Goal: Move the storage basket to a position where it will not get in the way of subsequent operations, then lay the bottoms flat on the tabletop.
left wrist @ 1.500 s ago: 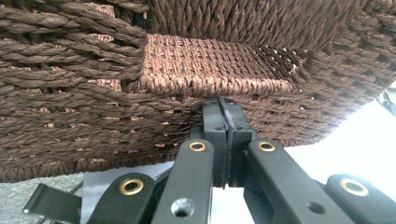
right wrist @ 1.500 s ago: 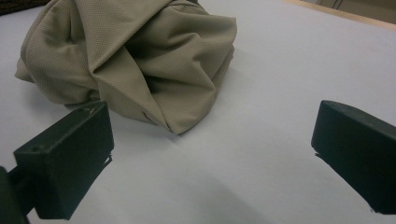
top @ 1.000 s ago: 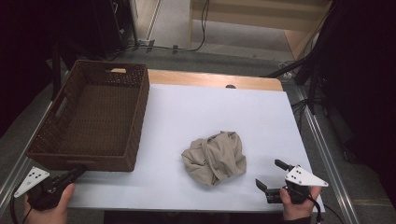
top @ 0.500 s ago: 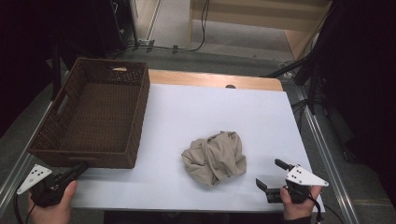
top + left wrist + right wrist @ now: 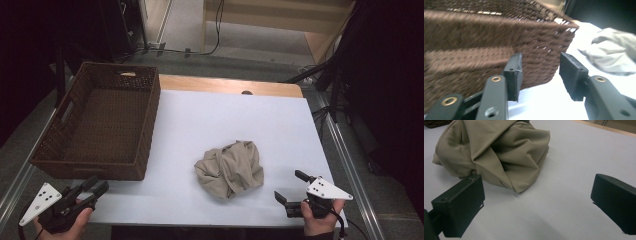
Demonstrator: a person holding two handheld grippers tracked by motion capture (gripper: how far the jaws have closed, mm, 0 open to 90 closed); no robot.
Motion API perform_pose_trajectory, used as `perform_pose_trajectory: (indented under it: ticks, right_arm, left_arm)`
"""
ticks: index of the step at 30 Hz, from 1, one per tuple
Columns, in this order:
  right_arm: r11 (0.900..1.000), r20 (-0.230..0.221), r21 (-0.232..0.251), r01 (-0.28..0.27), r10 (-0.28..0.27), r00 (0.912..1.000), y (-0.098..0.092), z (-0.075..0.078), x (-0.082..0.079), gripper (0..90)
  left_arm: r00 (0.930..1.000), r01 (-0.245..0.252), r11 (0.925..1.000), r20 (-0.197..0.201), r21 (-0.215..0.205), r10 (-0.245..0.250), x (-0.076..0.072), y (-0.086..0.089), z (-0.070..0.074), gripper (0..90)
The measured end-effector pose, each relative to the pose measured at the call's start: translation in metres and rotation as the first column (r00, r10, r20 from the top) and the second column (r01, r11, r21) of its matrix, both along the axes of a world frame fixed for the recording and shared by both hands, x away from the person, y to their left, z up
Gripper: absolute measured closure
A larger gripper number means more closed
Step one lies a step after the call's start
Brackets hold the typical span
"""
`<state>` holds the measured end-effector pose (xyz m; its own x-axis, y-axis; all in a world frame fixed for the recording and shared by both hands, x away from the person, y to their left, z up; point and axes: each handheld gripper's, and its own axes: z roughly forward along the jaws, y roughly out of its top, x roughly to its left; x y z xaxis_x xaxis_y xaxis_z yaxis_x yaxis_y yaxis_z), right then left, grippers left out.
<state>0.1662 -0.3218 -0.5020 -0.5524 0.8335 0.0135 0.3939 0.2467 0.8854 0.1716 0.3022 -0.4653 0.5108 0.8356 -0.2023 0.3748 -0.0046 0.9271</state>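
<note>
1. Near the front middle of the white table (image 5: 220, 115), a crumpled beige cloth (image 5: 230, 168) is lying in a loose heap; nothing is touching it; in the right gripper view the same cloth (image 5: 491, 155) is bunching into deep folds just beyond the jaws.
2. Just right of the cloth, at the table's near edge, the right gripper (image 5: 290, 189) is resting low in the person's right hand (image 5: 317, 220); its jaws are standing wide apart with nothing between them except bare table; the near corner of the cloth is sitting close to the left-hand jaw in that gripper's own view, but is not touching it.
3. At the near left corner, well apart from the cloth, the left gripper (image 5: 95, 186) is hovering in the person's left hand (image 5: 75, 222); its jaws have just been opening and are standing partly parted; nothing is sitting between them.
4. Ahead of the left gripper (image 5: 540, 71), the near wall of a brown woven basket (image 5: 499, 42) is looming, blurred; the cloth is showing pale to the basket's right.
5. On the table's left side, the basket (image 5: 145, 125) is sitting upright, with its inside showing only brown weave; it is well apart from the cloth.
</note>
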Motion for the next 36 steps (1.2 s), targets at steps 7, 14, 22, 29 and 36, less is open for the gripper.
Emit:
perform_pose_trajectory:
  ticks: [7, 14, 22, 29, 36]
  right_arm:
    - [1.000, 0.005, 0.010, 0.001, -0.002, 1.0000, 0.000, 0.002, -0.001, 0.0]
    - [1.000, 0.012, 0.012, -0.003, 0.003, 0.9999, 0.004, 0.003, -0.001, 0.0]
    - [1.000, 0.019, 0.010, -0.009, 0.008, 0.9998, 0.007, 0.006, -0.002, 0.0]
    - [1.000, 0.017, 0.013, -0.024, 0.024, 0.9996, 0.013, 0.010, -0.001, 0.0]
    - [0.999, 0.018, 0.023, -0.048, 0.047, 0.9987, 0.022, 0.013, 0.001, 0.0]
  left_arm:
    - [0.9989, 0.047, 0.9982, 0.004, 0.037, -0.047, 0.003, -0.022, 0.009, 33.5]
    - [0.9952, 0.096, 0.9948, 0.017, 0.034, -0.097, 0.006, -0.040, 0.015, 15.1]
    - [0.9834, 0.179, 0.9832, 0.025, 0.038, -0.180, 0.007, -0.070, 0.020, 8.6]
    - [0.9667, 0.254, 0.9659, 0.020, 0.051, -0.255, 0.011, -0.104, 0.018, 8.2]
    - [0.9526, 0.302, 0.9519, 0.019, 0.050, -0.304, 0.014, -0.128, 0.016, 5.7]
